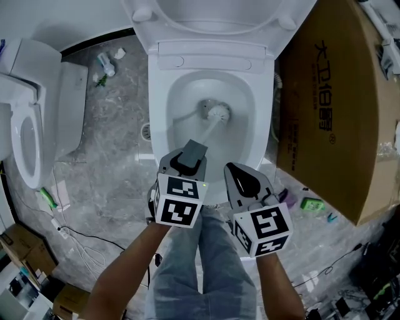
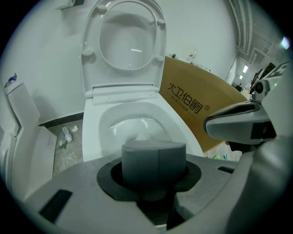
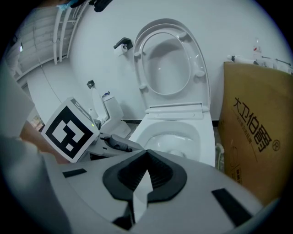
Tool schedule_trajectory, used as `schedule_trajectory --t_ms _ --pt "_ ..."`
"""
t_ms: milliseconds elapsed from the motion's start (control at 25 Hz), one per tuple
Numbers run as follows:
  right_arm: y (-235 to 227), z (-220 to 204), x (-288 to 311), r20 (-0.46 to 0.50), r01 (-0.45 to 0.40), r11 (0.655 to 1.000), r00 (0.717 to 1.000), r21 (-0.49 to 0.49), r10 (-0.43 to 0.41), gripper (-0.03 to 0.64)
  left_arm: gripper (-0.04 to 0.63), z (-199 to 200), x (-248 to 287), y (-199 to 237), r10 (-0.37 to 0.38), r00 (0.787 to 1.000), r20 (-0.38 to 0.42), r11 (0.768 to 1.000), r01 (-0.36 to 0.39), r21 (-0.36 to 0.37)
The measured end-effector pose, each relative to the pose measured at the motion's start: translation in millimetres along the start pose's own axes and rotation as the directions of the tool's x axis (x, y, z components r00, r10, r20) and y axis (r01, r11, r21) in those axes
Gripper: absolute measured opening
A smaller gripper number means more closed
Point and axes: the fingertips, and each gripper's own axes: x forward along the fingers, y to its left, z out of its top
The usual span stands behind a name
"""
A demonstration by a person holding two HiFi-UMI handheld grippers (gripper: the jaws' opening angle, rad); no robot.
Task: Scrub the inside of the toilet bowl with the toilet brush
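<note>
The white toilet bowl stands open in the middle of the head view, its seat and lid raised. The toilet brush's white head rests low in the bowl near the drain. Its pale shaft runs back to a grey handle. My left gripper is shut on that handle above the bowl's front rim. In the left gripper view the grey handle end fills the jaws. My right gripper hovers beside it, shut, holding nothing; its jaws meet in the right gripper view.
A large cardboard box leans close at the toilet's right. A second white toilet stands at the left. Litter lies on the grey floor: a small bottle, green items, cables. The person's legs are below.
</note>
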Motion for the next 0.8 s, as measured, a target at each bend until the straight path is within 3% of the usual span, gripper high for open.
schedule_trajectory --t_ms 360,800 --pt "6.3 3.6 17.2 -0.016 -0.023 1.000 1.000 0.008 0.023 -0.002 0.158 20.6 -2.4 37.0 0.059 0.998 0.011 0.998 -0.059 -0.016" --pt "22.4 -9.2 17.8 -0.033 -0.052 0.999 0.998 -0.014 0.051 -0.002 0.158 -2.8 -27.4 58.8 0.120 0.993 0.006 0.990 -0.120 -0.077"
